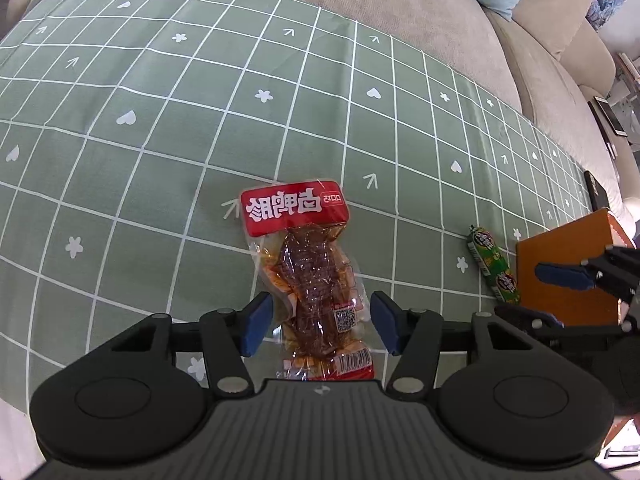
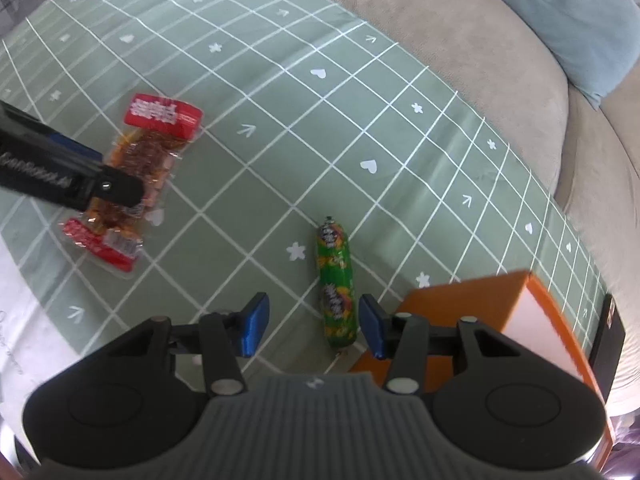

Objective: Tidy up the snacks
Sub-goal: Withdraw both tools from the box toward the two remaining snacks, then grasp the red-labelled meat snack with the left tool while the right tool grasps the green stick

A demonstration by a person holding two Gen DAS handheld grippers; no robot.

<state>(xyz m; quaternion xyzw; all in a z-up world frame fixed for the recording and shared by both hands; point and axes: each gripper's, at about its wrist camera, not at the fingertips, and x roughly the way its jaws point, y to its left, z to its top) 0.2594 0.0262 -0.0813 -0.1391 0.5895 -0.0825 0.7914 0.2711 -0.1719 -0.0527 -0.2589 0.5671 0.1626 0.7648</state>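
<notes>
Across the upper and right parts of both views runs a beige sofa point(image 1: 420, 4), with a pale blue cushion point(image 2: 580, 28) in the upper right corner of the right wrist view. Below it, filling most of each frame, lies the worktop under a green tablecloth point(image 1: 140, 128) with a white grid and small hearts, flowers and arrows. An orange box point(image 2: 472, 300) stands at the lower right of the right wrist view, its white side facing right; in the left wrist view it sits at the right edge.

The left gripper point(image 1: 322, 322) is at the lower centre of its own view, its blue pads spread wide on either side of the lower part of a clear meat snack packet point(image 1: 312, 272) with a red header, which lies flat on the cloth; whether the pads touch the packet cannot be told. The right gripper point(image 2: 314, 326) is spread open too, low in its view. A green sausage stick point(image 2: 335, 280) lies on the cloth between its pads, closer to the right pad, just beside the box's left edge. The packet and the stick lie well apart.
</notes>
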